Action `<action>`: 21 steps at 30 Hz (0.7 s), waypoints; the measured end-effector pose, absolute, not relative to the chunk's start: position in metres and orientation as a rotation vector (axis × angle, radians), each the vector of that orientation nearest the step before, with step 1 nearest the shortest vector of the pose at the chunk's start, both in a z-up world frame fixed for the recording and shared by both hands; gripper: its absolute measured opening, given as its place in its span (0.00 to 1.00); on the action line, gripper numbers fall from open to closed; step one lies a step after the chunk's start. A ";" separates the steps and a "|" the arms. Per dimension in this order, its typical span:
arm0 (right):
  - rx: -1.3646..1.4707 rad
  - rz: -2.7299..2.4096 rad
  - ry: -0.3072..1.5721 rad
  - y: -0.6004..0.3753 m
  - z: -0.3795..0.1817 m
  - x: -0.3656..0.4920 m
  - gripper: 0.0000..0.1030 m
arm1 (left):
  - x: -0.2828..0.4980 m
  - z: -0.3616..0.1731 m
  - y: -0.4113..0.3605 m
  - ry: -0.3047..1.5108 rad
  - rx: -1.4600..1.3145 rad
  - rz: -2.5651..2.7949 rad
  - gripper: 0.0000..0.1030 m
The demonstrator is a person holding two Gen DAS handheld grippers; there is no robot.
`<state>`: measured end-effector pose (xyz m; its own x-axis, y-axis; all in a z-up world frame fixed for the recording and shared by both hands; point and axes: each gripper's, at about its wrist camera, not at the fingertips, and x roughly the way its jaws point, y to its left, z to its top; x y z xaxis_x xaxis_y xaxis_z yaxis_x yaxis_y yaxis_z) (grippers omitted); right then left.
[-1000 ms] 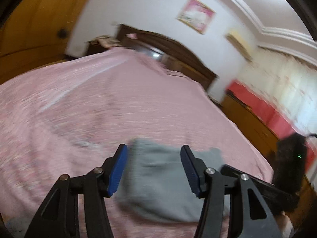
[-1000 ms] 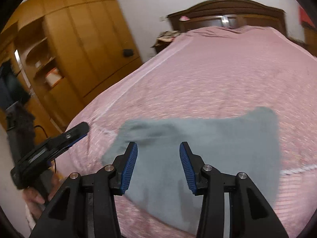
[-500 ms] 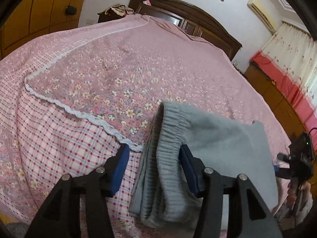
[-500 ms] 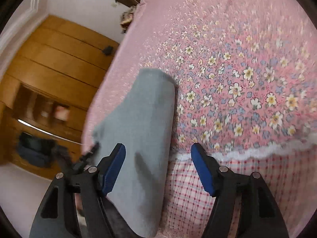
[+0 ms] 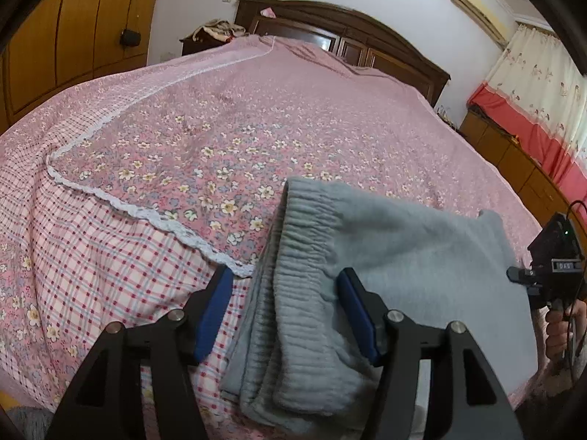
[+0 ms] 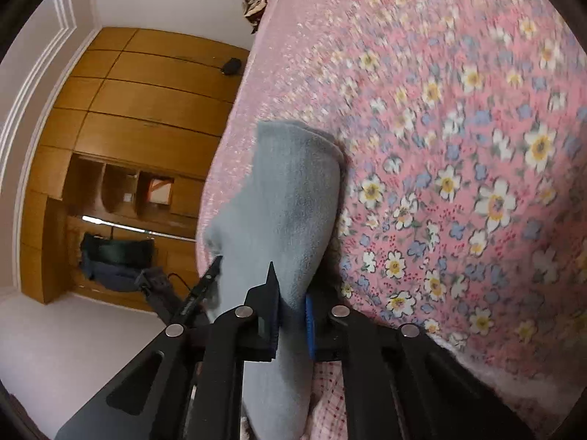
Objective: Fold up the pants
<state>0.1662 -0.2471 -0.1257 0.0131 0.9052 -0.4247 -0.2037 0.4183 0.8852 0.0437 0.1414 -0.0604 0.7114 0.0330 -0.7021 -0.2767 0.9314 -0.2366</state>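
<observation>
We are looking at grey pants point(image 5: 385, 256), folded into a thick pad and lying at the near edge of a bed, partly on the pink floral bedspread point(image 5: 256, 121) and partly on its red-checked border point(image 5: 91, 256), with the white lace trim point(image 5: 154, 220) running under the folded edge. The ribbed elastic waistband point(image 5: 304, 293) is facing the left wrist camera, stacked in several layers.

The left gripper point(image 5: 282, 308) is standing with its jaws apart around the waistband end; the cloth is sitting between the blue pads point(image 5: 214, 308), the right-hand pad is lying close against the fabric, and a strip of checked border is showing between the left-hand pad and the cloth. Its jaws have just been opening a little.

The right gripper point(image 6: 291, 321) is clamping the opposite end of the pants point(image 6: 286, 201): its jaws have just been closing, they are now standing narrow, and the grey cloth is pinched between both pads. In the left wrist view we are seeing this gripper point(image 5: 550, 267) at the far right edge of the fabric, with a person's hand point(image 5: 559, 330) wrapped around its grip.

A dark wooden headboard point(image 5: 348, 33) is closing off the far end of the bed, and orange-brown wardrobes point(image 6: 121, 110) are lining the wall beside it
</observation>
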 end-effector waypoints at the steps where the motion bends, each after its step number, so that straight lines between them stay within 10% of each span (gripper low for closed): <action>1: 0.693 0.997 1.252 -0.251 -0.116 0.170 0.10 | 0.050 -0.056 0.132 0.773 -0.331 0.144 0.60; 15: 0.665 0.725 1.244 -0.349 -0.097 0.201 0.17 | 0.116 -0.050 0.014 0.841 -0.169 0.102 0.60; 21: 0.685 0.881 1.054 -0.353 -0.042 0.157 0.17 | 0.100 0.024 -0.009 0.579 -0.185 0.091 0.59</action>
<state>0.1566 -0.3529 -0.0421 0.2280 0.8689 -0.4393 -0.2784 0.4905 0.8257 0.1004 -0.0085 0.0245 0.8339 0.0331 -0.5510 -0.1370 0.9794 -0.1484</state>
